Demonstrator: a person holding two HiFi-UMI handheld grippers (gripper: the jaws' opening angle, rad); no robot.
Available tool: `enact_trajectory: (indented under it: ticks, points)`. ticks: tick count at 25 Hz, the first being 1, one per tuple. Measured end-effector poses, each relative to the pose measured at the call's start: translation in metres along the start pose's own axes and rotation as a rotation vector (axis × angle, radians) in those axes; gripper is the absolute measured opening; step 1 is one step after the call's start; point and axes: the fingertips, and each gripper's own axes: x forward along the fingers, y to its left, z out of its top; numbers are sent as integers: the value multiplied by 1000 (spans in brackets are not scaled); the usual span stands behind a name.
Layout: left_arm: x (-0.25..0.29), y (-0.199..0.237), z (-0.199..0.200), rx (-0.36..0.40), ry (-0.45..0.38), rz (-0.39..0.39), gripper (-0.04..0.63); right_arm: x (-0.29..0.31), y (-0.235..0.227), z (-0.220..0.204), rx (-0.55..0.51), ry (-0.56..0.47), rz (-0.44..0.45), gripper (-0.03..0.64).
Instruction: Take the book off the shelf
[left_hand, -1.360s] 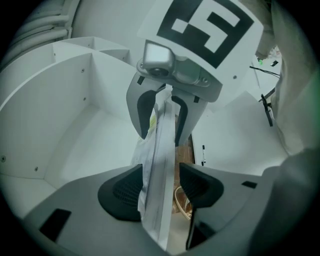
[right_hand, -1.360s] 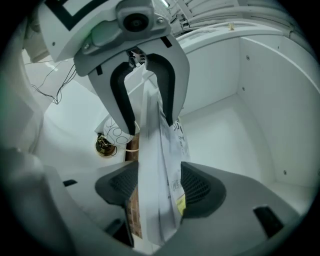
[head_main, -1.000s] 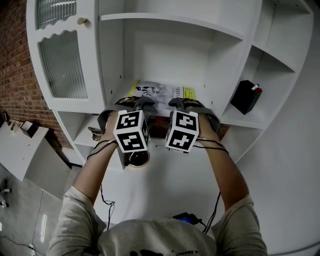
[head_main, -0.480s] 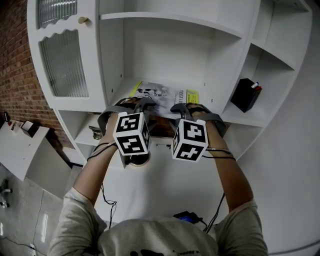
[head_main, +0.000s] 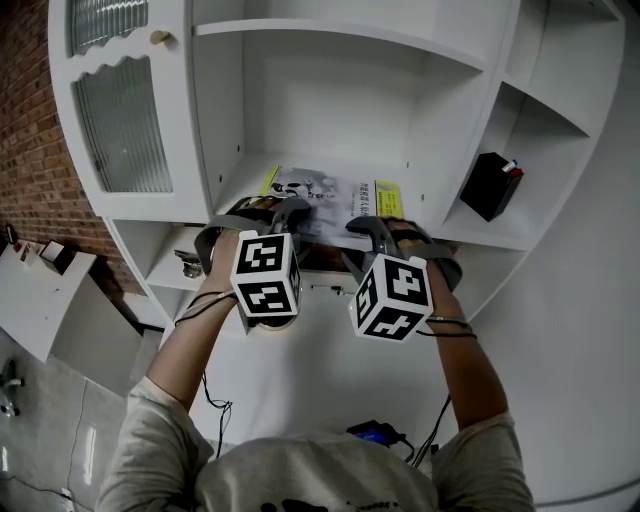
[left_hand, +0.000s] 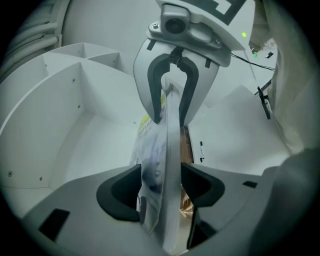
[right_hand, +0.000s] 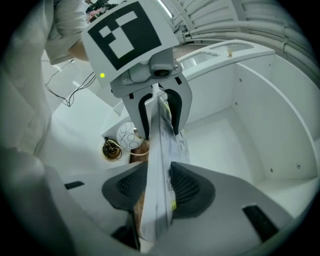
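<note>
At the centre of the head view, the book (head_main: 318, 192) lies flat on the white shelf (head_main: 245, 185), with its near edge at the shelf's front. At centre-left, the left gripper (head_main: 284, 213) is clamped on that edge. Just beside it at centre-right, the right gripper (head_main: 386, 232) has just been closing its jaws and grips the same edge between its ribbed pads.
</note>
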Motion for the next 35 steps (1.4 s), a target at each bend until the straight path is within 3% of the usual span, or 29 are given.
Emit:
enact_trajectory:
  ticks: [9, 13, 16, 21, 35]
  points:
    - [13, 4, -3, 9, 25, 25, 241, 22, -3, -9, -47, 136, -48, 229]
    - [10, 6, -1, 10, 19, 37, 237, 16, -5, -7, -14, 106, -35, 227]
    - [5, 9, 0, 12, 15, 35, 198, 11, -9, -5, 2, 86, -27, 224]
    - [2, 9, 0, 16, 24, 29, 171, 5, -9, -3, -5, 82, -30, 177]
    - [-9, 5, 9, 9, 70, 51, 118, 6, -11, -13, -47, 153, -140, 161]
